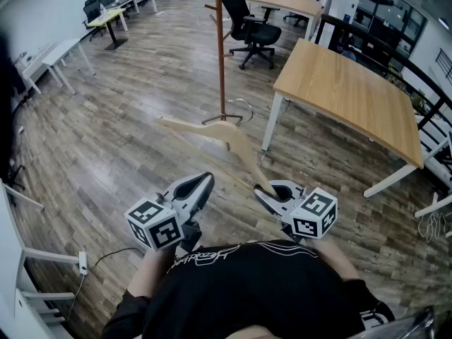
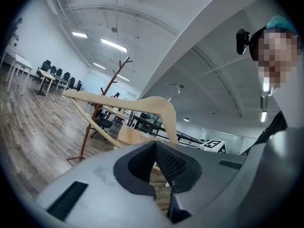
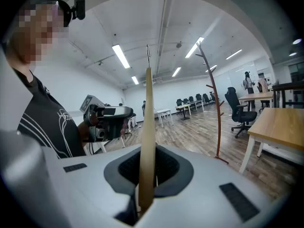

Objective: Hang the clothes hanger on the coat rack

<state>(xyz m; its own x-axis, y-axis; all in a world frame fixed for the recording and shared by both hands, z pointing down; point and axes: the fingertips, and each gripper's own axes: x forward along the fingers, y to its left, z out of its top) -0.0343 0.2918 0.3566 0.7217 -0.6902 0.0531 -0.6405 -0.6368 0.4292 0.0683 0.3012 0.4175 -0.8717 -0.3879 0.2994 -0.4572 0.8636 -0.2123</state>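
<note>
A pale wooden clothes hanger (image 1: 227, 136) with a metal hook (image 1: 242, 109) hangs in the air in front of me, tilted. My right gripper (image 1: 266, 191) is shut on the end of its nearer arm. In the right gripper view the hanger (image 3: 148, 122) stands edge-on between the closed pads. My left gripper (image 1: 203, 182) is to the left of it, shut and holding nothing, apart from the hanger (image 2: 142, 103). The brown coat rack (image 1: 221, 48) stands on the floor just beyond the hanger's hook, with branching pegs at the top (image 2: 124, 63).
A long wooden table (image 1: 346, 90) on white legs stands to the right of the rack. A black office chair (image 1: 254, 30) is behind the rack. White desks (image 1: 53, 58) line the left wall, and a cable lies on the floor at lower left.
</note>
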